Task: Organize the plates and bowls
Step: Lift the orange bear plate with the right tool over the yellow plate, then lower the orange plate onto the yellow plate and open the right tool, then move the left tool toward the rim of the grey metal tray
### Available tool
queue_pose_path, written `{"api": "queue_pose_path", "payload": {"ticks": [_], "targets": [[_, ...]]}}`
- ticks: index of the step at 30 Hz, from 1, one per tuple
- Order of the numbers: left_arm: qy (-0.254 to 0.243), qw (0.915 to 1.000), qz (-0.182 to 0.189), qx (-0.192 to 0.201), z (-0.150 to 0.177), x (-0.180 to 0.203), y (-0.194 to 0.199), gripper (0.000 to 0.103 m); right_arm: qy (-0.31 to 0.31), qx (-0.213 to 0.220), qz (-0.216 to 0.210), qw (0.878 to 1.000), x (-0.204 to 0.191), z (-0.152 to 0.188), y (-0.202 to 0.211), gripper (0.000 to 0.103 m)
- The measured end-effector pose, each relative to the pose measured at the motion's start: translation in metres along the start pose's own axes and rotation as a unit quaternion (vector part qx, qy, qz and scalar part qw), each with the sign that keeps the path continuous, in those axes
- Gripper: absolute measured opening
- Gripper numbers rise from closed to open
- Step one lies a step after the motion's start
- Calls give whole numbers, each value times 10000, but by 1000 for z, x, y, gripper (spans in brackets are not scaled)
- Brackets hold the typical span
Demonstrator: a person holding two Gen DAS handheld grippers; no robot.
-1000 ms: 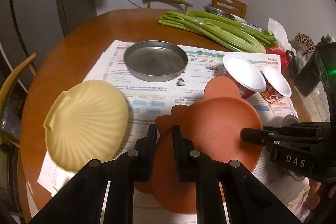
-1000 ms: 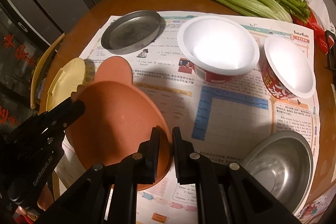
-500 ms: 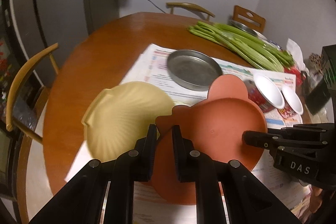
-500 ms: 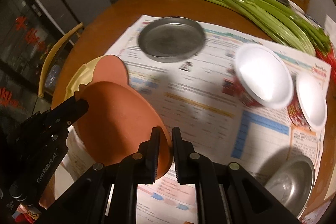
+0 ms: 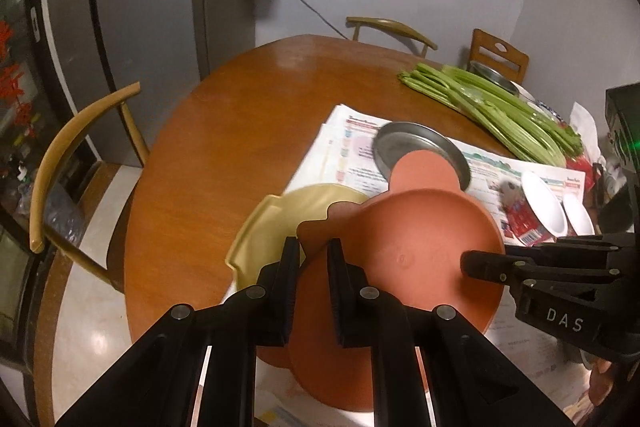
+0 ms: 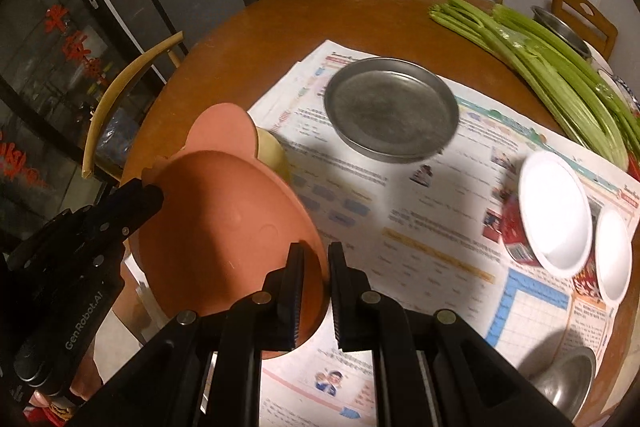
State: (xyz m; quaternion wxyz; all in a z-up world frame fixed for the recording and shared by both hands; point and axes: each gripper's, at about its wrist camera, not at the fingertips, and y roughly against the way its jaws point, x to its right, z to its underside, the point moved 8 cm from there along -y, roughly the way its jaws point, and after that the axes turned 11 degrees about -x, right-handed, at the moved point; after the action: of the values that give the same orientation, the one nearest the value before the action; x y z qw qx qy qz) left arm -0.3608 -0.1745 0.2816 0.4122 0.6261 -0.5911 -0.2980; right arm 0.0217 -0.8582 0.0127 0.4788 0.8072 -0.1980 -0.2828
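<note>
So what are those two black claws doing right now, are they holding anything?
Left gripper: shut on the rim of the orange plate.
Right gripper: shut on the opposite rim of the same plate.

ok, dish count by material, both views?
Plastic plates: 2, terracotta plate, yellow shell plate
Metal: 3, round pan, bowl, far bowl
Paper bowls: 2, large, small
Total: 7

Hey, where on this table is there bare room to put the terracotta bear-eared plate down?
Free: the wooden table left of the newspaper, toward the curved-back chair, and the newspaper between the round metal tray and the white-lined red cups. Crowded: the far right edge, with celery stalks, and the steel bowl at the near corner.
</note>
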Motion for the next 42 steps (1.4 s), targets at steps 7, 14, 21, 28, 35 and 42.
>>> {"api": "queue_pose_path", "payload": {"ticks": [7,14,21,28,35,42], "targets": [[208,9997,-53,-98,-12,-23,-10,13,165,-180,-23,9997,-21,-18,-15,13],[187,9996,32,-211,-26,-25,-23,9,263,-306,-67,9992,-36,-38,-29,13],[5,9999,54,-158,-35,-13,-28,9,361,-443,-107,9983,-48,-47,-44,12],[367,9984,385,-171,-41,-24,-33,29,233,-398,-174,9988,-41,-51,-41,12],[490,9968,625,-67,-44,-24,-27,69,155,-382,-168,9990,-34,-54,-39,15],[503,9967,632,-57,-41,-22,-24,70,103,-175,-82,9998,-29,-58,-32,47]]}}
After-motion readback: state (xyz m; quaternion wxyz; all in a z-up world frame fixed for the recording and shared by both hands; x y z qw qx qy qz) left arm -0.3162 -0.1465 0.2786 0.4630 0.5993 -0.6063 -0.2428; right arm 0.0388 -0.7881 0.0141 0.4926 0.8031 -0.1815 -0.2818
